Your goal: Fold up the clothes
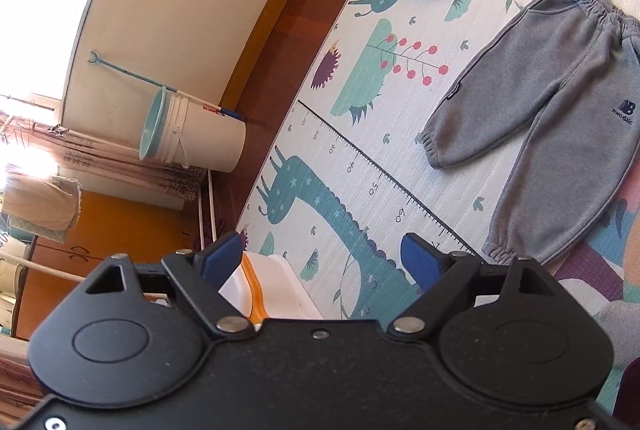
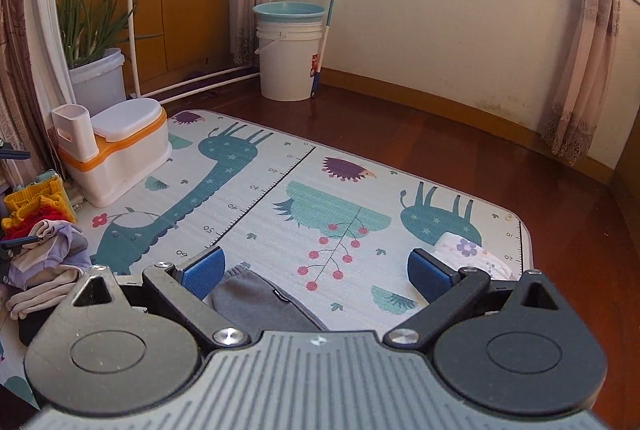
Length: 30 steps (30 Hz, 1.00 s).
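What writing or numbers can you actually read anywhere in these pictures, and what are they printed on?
"NB" logo with "nwo daic" beneath it, as far as it can be read: on the grey sweatpants.
"10", "20", "30", "40", "50", "60": along the ruler scale printed on the play mat.
"50", "60", "70", "80": on the mat's edge ruler in the left wrist view.
Small black tag on the sweatpants' leg: too small to read.
Bucket's red label: blurred.

Bright window glare, fisheye-bent edges

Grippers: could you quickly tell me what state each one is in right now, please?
Left gripper: open, holding nothing, above the play mat.
Right gripper: open, holding nothing, above a leg of the grey sweatpants.
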Tool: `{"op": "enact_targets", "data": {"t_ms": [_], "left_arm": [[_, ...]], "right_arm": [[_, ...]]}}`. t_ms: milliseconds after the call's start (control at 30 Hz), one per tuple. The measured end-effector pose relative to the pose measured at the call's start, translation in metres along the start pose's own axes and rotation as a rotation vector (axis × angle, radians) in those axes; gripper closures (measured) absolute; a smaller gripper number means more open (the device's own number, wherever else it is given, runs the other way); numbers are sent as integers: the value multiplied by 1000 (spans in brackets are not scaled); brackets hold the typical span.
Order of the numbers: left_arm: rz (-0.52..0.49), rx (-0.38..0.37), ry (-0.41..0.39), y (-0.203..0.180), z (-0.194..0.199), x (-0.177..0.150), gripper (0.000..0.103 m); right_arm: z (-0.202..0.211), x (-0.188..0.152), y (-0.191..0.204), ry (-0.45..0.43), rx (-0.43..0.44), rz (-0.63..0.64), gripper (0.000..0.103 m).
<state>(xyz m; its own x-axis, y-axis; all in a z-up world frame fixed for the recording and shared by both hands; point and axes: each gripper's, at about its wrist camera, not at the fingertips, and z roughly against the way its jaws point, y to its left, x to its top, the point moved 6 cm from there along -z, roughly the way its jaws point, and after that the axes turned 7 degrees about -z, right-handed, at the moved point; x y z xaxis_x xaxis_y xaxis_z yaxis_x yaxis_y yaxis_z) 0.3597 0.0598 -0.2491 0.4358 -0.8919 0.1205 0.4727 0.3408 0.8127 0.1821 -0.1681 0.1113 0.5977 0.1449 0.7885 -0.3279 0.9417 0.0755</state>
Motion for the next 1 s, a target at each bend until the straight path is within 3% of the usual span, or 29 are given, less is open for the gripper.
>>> {"op": "enact_targets", "data": {"t_ms": [133, 300, 533, 833, 1000], "left_arm": [[-54, -26, -39, -11, 1, 22, 16], [-98, -42, -66, -20, 0, 39, 16], [-88, -61, -82, -19, -2, 46, 16], [-117, -89, -75, -30, -3, 40, 16], [-152, -116, -62, -43, -5, 37, 16]], "right_arm": [[-1, -5, -18, 13, -43, -30, 6], [-9, -17, -20, 47, -82, 21, 6], [-10, -35, 6, 72, -74, 265, 14], [8, -35, 31, -39, -126, 534, 15], [17, -32, 29, -85, -167, 600, 14]]}}
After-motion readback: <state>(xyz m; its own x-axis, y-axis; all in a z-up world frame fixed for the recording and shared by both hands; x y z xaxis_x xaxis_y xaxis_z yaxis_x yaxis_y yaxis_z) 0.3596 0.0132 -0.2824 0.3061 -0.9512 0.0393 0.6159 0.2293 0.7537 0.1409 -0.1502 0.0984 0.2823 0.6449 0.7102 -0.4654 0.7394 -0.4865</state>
